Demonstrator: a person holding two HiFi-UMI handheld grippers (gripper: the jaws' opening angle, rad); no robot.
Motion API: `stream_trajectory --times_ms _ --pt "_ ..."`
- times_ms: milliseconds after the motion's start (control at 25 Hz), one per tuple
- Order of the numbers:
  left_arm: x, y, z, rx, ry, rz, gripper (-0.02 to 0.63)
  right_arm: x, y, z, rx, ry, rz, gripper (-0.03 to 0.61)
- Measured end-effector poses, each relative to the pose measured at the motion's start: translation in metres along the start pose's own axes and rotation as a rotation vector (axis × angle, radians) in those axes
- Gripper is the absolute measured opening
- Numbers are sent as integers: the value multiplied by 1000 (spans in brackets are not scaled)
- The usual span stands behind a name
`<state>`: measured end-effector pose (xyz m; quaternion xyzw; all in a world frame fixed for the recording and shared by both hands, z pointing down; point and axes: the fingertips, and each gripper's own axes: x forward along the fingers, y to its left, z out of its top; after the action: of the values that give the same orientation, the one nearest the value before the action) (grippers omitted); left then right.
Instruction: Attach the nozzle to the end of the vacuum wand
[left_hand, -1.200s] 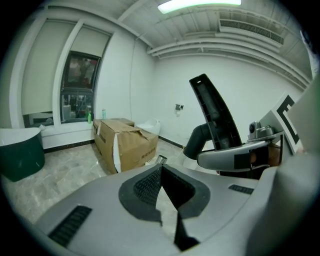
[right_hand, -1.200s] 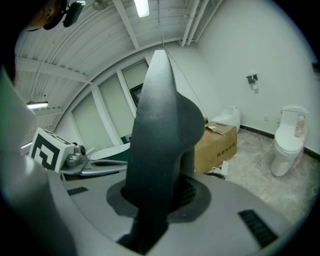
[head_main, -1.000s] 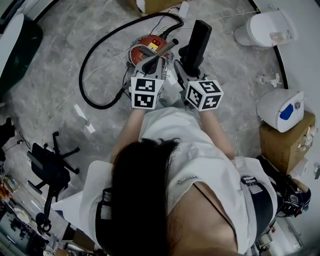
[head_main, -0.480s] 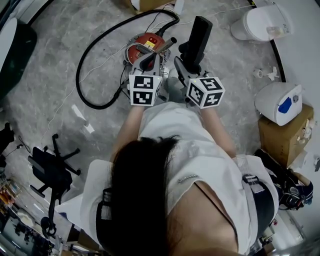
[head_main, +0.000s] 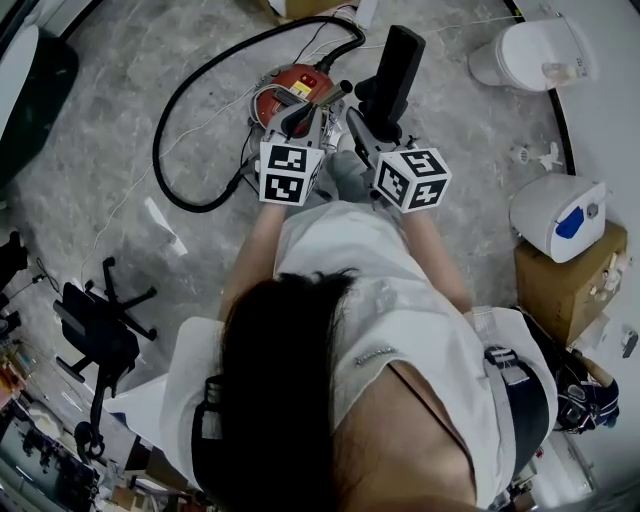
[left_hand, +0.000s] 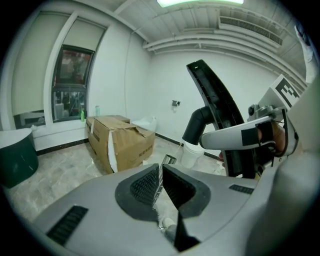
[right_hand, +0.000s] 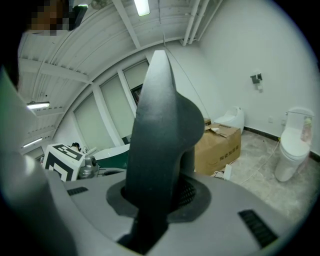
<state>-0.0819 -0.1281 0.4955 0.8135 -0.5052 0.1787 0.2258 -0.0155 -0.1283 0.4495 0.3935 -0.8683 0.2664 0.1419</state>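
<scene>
A person in a white shirt is standing on a grey marbled floor, seen from above. A red canister vacuum cleaner is lying just ahead of them, and its black hose is looping out to the left. A white toilet is sitting at upper right. A white appliance with a blue patch is resting beside a brown cardboard box at right. A black office chair is standing at lower left.

Both of the person's arms are reaching forward side by side, with the 2 grippers tilting downward over the vacuum. The left gripper is clamping its jaws on a thin silver metal vacuum wand, whose open end is pointing up and to the right. The right gripper is pinching a black plastic floor nozzle, which is standing tall with its round neck lowest. That neck is hanging just beside the wand's end, not joined to it.
</scene>
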Motion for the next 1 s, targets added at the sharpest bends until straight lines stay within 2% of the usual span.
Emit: stream_trajectory --times_ms 160,280,520,680,1000 --pt "12 6 -3 33 14 39 23 4 -9 0 13 7 15 97" --pt "20 5 -9 36 46 16 94 5 -13 3 16 9 25 97" --pt "37 0 -20 94 99 -31 181 9 -21 7 30 9 50 97" --pt "50 7 -26 93 82 -9 189 16 -25 5 23 25 67 97" --pt "72 4 -53 169 180 -69 242 16 -23 8 12 24 87 97"
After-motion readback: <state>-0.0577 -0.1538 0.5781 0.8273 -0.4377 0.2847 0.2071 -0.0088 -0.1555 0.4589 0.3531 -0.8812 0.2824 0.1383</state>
